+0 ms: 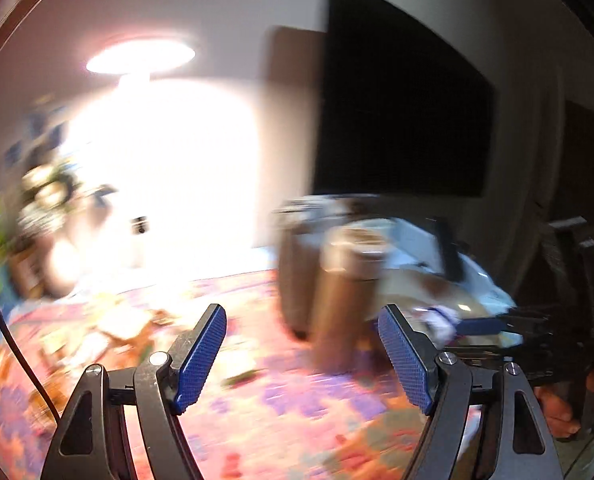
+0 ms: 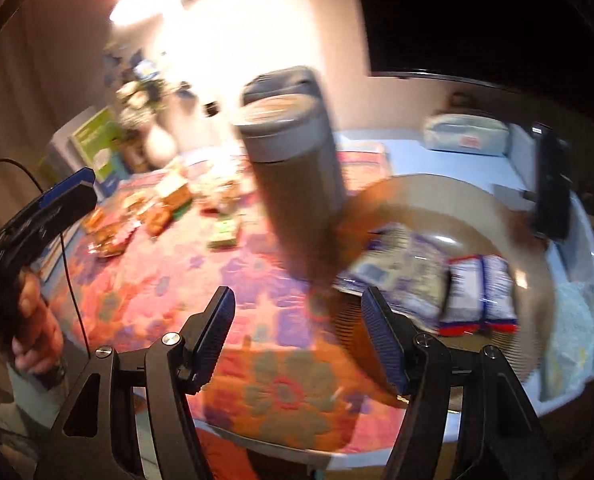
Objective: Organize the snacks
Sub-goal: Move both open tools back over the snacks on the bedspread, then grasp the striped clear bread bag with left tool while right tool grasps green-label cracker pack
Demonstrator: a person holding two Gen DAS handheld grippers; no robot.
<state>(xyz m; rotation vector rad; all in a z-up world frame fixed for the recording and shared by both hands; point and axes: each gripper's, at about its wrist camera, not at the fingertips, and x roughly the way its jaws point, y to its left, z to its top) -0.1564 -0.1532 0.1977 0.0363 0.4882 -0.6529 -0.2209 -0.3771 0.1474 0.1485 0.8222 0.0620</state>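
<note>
Black tool (image 1: 301,358) frames, blue textured pads (image 1: 201,358), silver screws (image 1: 160,357), black cable (image 1: 13,344).

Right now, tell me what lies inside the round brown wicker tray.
The round brown wicker tray holds a purple-patterned snack bag and two white packets with red ends. A tall grey tumbler covers its near-left part; anything there is hidden.

A: Where does the tumbler (image 2: 297,184) stand?

B: Upright on the table (image 2: 257,360), near its middle, just left of the tray (image 2: 497,216).

A: What lies in the tray?

B: Snack packets (image 2: 477,292), side by side in its near part, with a larger bag (image 2: 401,276) to their left.

A: And the other snacks (image 2: 153,208)?

B: Scattered on the far left of the table. A vase (image 2: 159,142) and a box (image 2: 97,140) stand behind them.

A: Far right?

B: A pouch (image 2: 467,136) behind the tray.
</note>
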